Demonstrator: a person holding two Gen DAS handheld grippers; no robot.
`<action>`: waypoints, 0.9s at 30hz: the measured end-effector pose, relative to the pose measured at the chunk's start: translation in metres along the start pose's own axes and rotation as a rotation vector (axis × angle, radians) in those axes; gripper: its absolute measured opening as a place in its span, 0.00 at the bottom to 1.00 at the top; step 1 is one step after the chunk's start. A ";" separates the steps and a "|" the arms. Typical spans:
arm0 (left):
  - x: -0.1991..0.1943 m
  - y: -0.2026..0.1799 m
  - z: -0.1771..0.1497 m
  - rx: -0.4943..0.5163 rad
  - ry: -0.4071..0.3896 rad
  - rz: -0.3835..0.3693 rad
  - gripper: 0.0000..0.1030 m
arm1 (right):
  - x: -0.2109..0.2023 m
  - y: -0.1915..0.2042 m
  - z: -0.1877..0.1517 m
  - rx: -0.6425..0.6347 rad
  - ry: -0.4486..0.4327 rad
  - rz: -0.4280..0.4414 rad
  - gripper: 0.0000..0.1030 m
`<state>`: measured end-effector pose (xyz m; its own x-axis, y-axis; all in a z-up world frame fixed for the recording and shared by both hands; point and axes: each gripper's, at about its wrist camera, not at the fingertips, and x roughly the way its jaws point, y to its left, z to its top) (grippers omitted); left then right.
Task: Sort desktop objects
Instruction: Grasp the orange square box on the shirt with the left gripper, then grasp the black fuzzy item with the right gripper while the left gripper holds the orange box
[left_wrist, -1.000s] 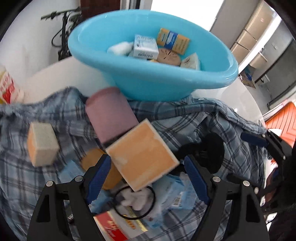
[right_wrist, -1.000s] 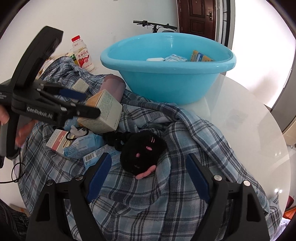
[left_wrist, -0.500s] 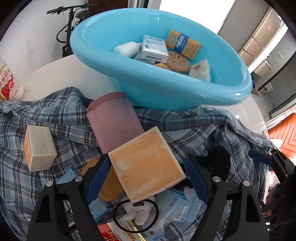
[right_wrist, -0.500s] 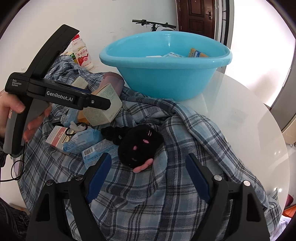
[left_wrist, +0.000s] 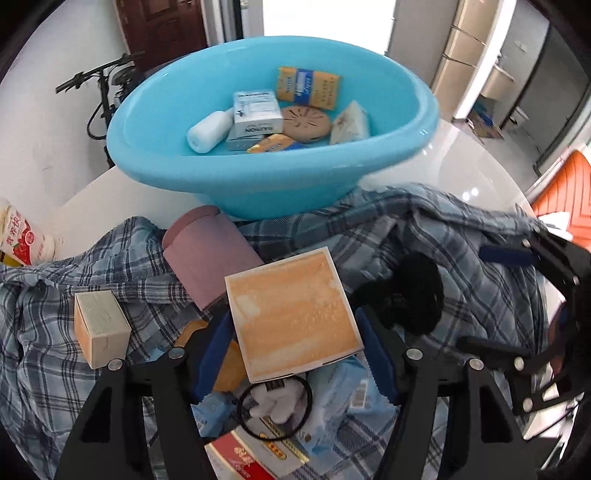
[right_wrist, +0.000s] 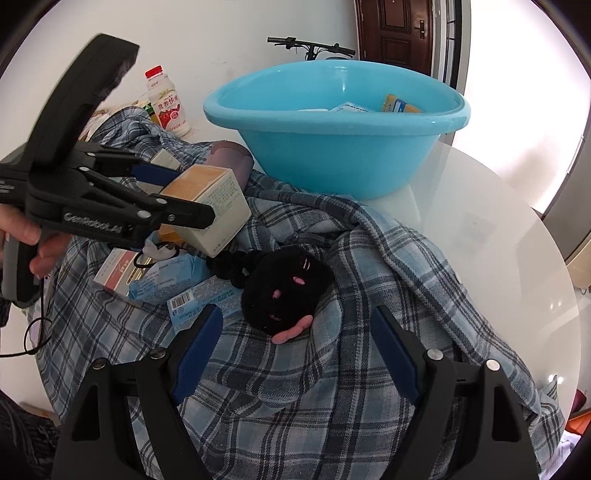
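orange-topped box (left_wrist: 293, 314) clamped in left gripper (left_wrist: 295, 354), jaws just closing.

Round white table (right_wrist: 498, 229), glossy, bare along its right edge w/ window glare on it. Beyond far edge: white wall (right_wrist: 207, 37), scuffed, w/ a black bicycle (left_wrist: 99, 85) parked against it; handlebars also show in right wrist view. Next to bike, dark brown panelled door (right_wrist: 395, 33) w/ metal handle. Bright doorway (left_wrist: 325, 18) right of door, washed out, no detail. Past table's far-right edge: beige cabinets (left_wrist: 469, 62), stacked fronts, and a cardboard box (left_wrist: 484, 118) on the floor at their foot. Off the right edge, orange chair (left_wrist: 565, 192), ribbed pattern, only partly in view.
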<state>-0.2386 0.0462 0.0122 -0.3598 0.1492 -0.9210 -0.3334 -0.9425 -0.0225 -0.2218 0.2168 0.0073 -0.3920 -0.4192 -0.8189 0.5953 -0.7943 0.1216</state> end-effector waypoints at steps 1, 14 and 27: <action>-0.002 -0.001 -0.001 0.011 0.004 -0.005 0.67 | 0.000 0.000 0.000 -0.004 -0.002 -0.002 0.78; 0.036 0.017 -0.004 -0.112 0.121 -0.078 0.75 | -0.001 0.006 0.002 -0.030 0.001 -0.008 0.78; 0.004 0.014 -0.007 -0.040 -0.009 -0.012 0.64 | 0.006 0.008 0.003 -0.074 0.009 -0.020 0.79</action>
<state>-0.2391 0.0314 0.0055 -0.3639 0.1628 -0.9171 -0.3029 -0.9518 -0.0487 -0.2216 0.2070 0.0050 -0.3981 -0.3990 -0.8260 0.6374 -0.7679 0.0637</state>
